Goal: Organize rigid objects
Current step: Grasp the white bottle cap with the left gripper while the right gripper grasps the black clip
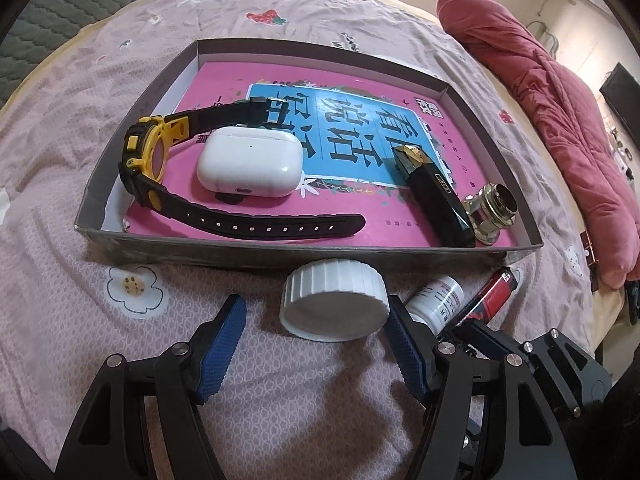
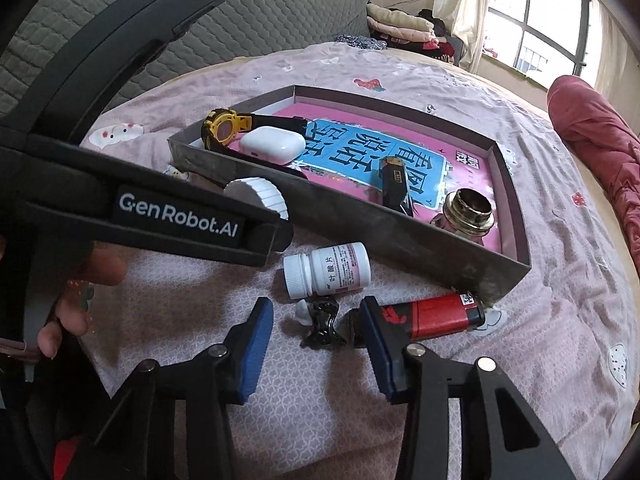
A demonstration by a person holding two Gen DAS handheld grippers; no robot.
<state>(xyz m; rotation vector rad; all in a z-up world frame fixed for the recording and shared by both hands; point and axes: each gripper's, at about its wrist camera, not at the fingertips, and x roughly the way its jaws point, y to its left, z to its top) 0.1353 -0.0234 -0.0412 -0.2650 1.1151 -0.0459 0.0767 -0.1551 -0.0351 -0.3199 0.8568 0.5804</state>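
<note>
1. Left gripper – jaws spread, white cap lying between the pads, right pad close to its rim, contact unclear. "GenRobot.AI" reads on its body in the right view.
2. Right gripper – jaws apart around black clip, no pad pressing.
3. Ahead: pill bottle, red lighter, then tray wall holding pink book, watch, earbud case.
4. Clip shows in the right view only.

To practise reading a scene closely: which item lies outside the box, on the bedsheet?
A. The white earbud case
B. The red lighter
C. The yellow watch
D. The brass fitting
B: the red lighter lies on the sheet beside the box corner; the others sit inside.
</note>
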